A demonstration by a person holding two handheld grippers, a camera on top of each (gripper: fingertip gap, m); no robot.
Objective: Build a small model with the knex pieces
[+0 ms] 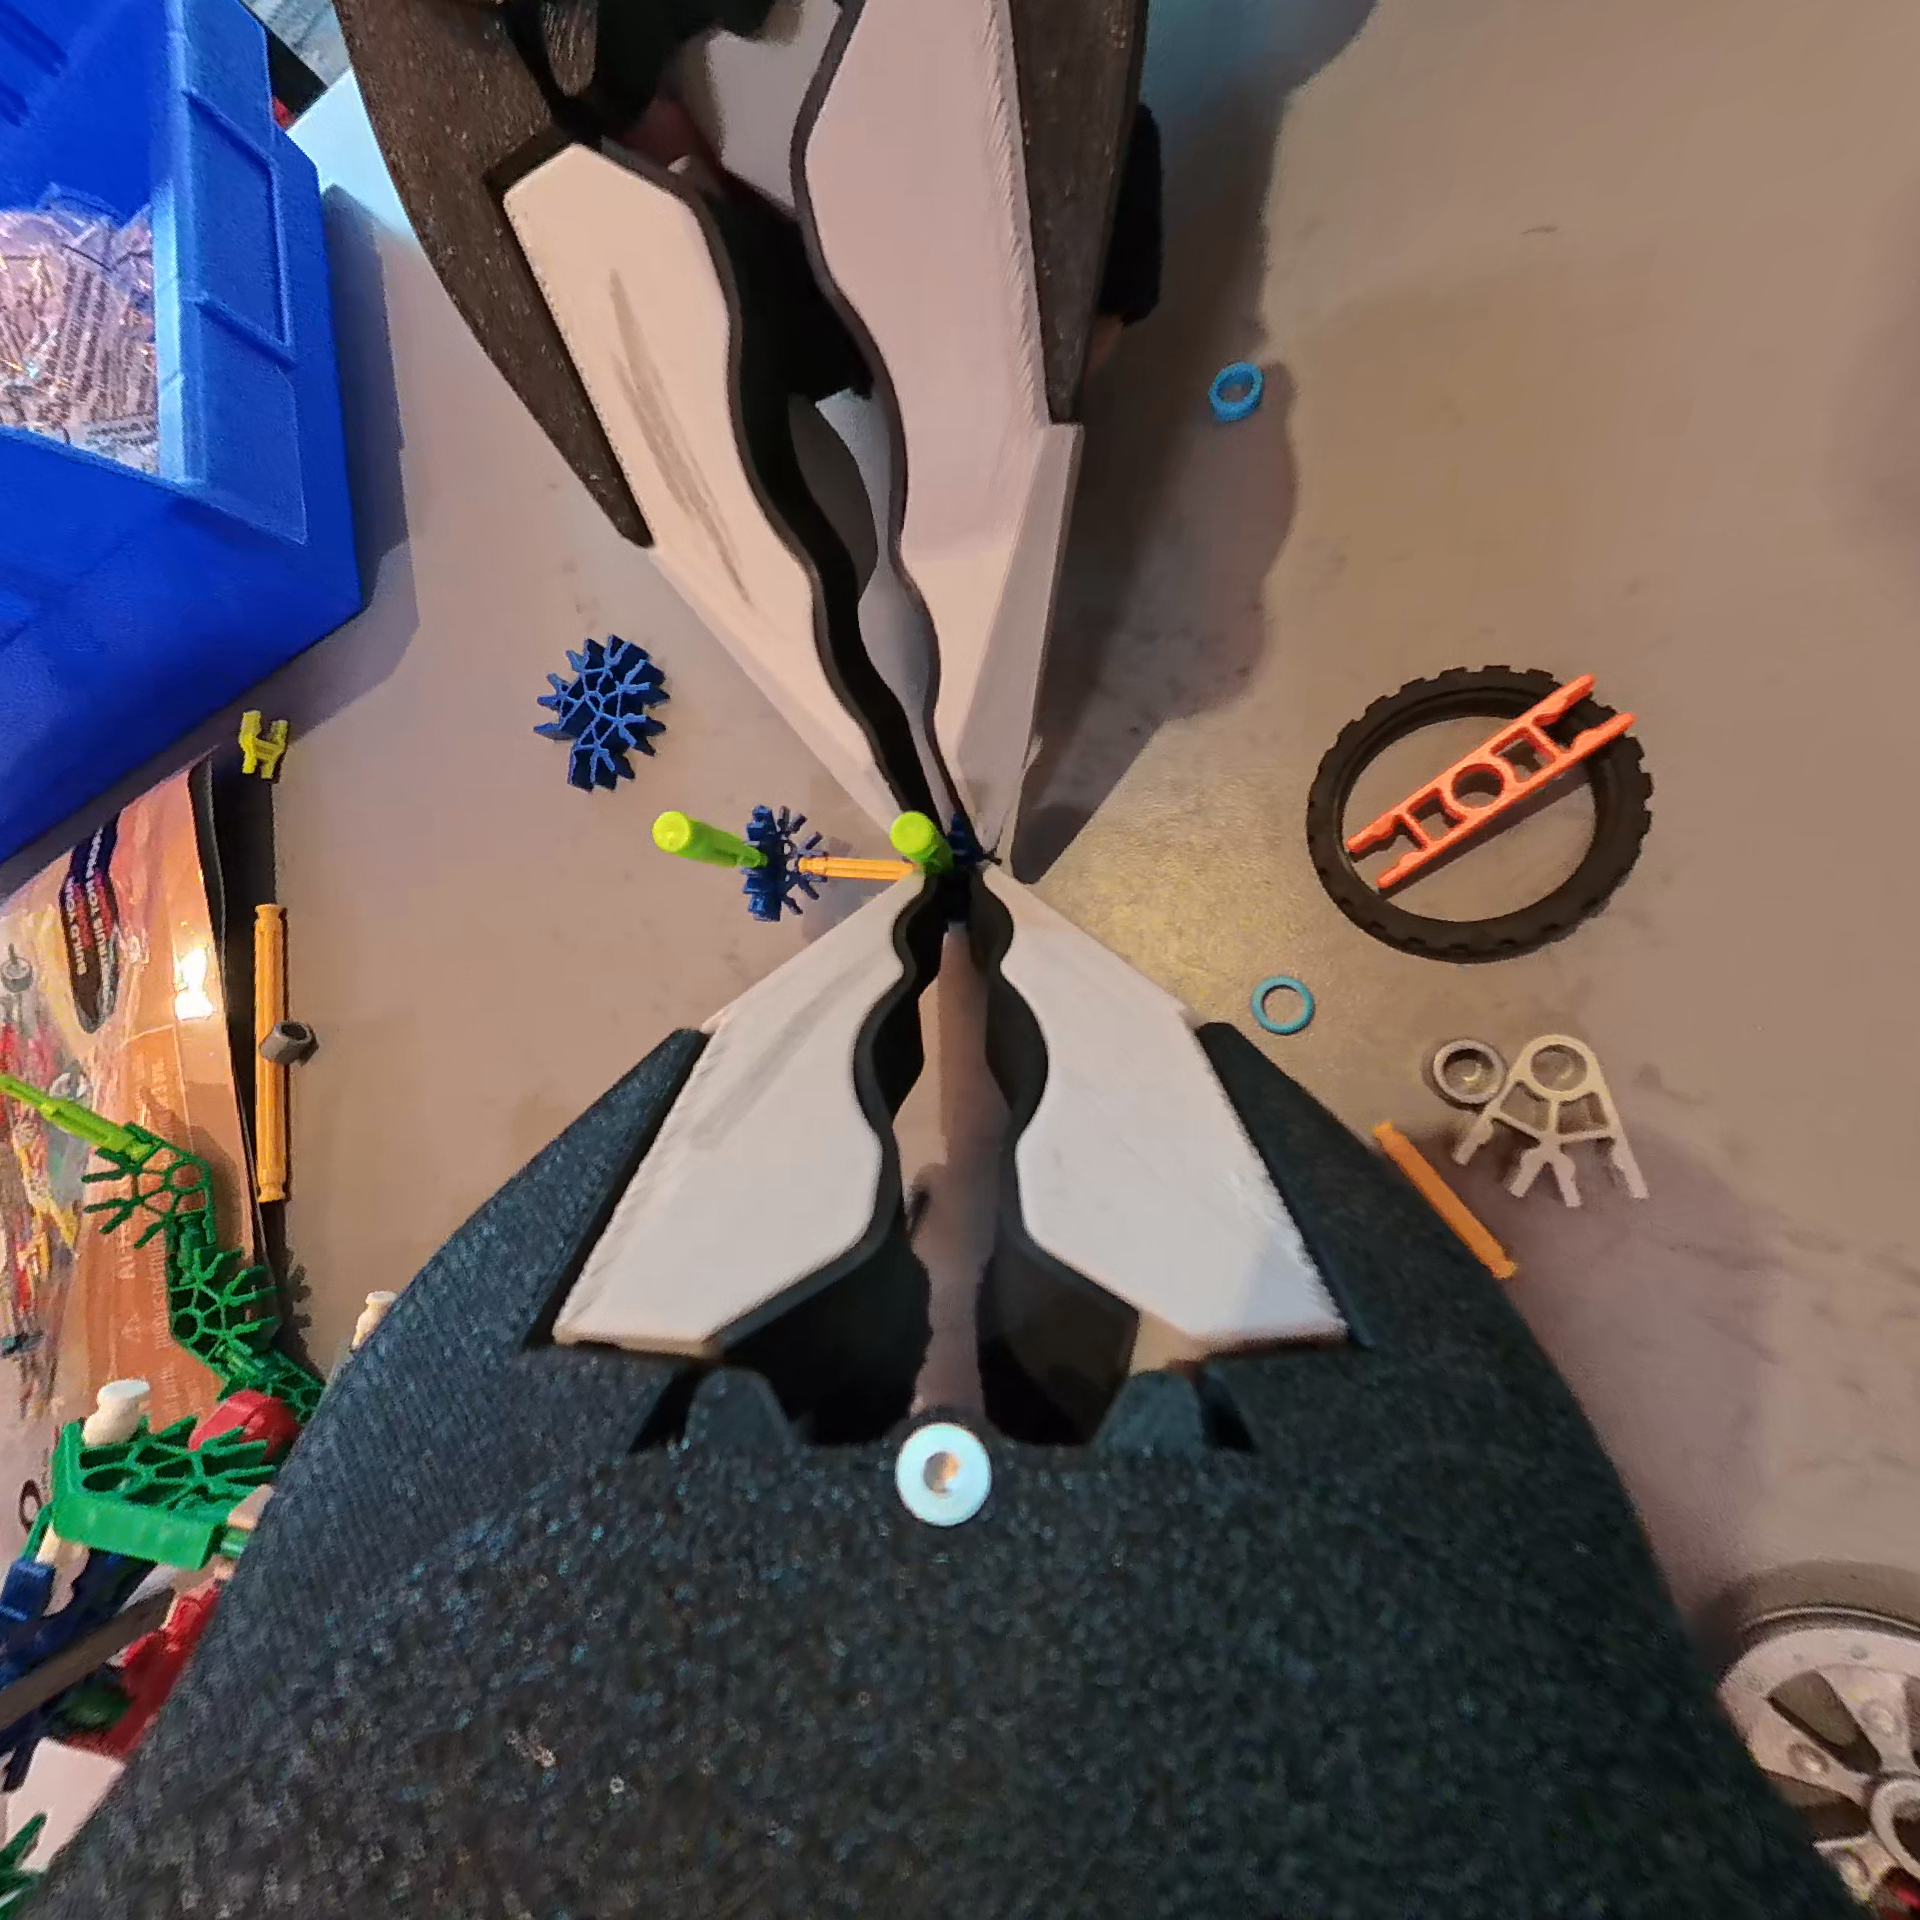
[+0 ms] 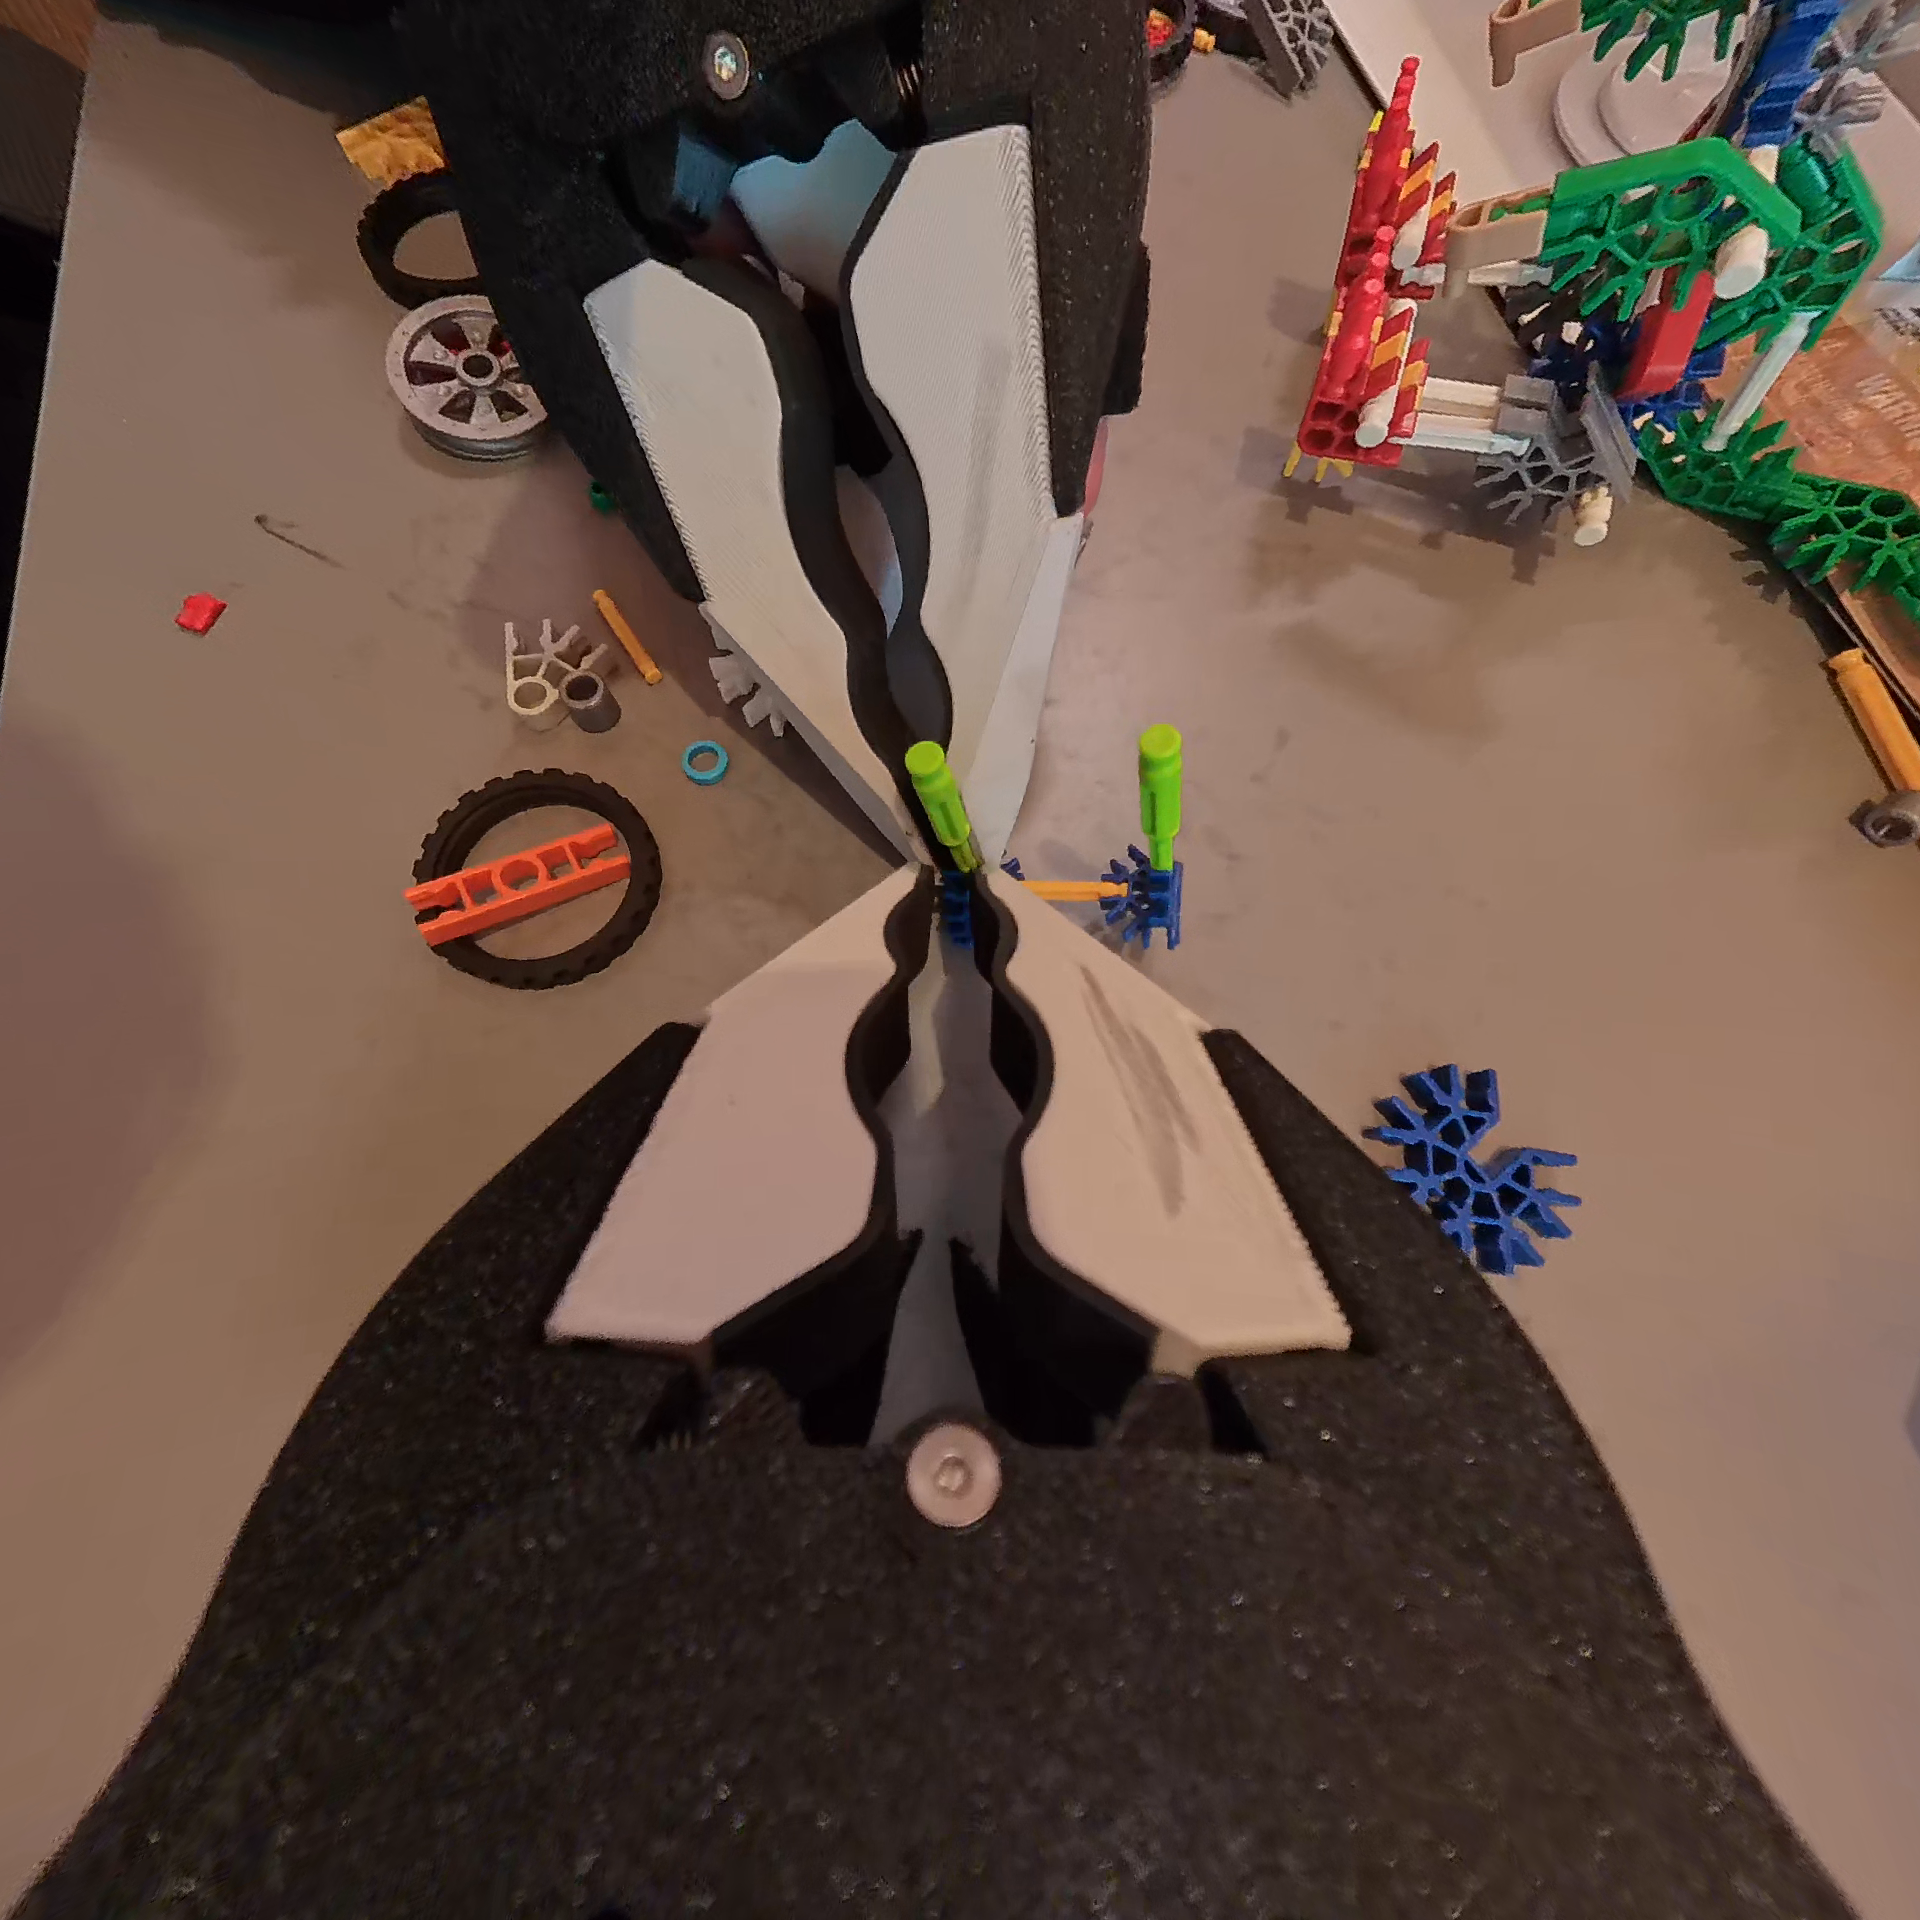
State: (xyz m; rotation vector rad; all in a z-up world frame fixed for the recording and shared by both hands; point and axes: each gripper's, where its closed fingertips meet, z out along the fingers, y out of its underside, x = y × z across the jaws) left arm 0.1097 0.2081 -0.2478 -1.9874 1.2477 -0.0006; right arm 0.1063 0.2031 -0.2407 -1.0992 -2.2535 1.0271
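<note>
Both my grippers meet tip-to-tip on one small toy assembly: left gripper [image 1: 951, 902] and right gripper [image 2: 954, 902] each clenched on its blue connector [image 2: 956, 914], lime peg [image 2: 940, 800] upright w/ it. Risk: opposing pull could pop joints apart. Left of the assembly, a blue bin [image 1: 156, 436] holds bagged parts.

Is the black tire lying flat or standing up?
Lying flat. The black tire shows its whole ring from above on the grey table, with an orange connector resting across it.
</note>
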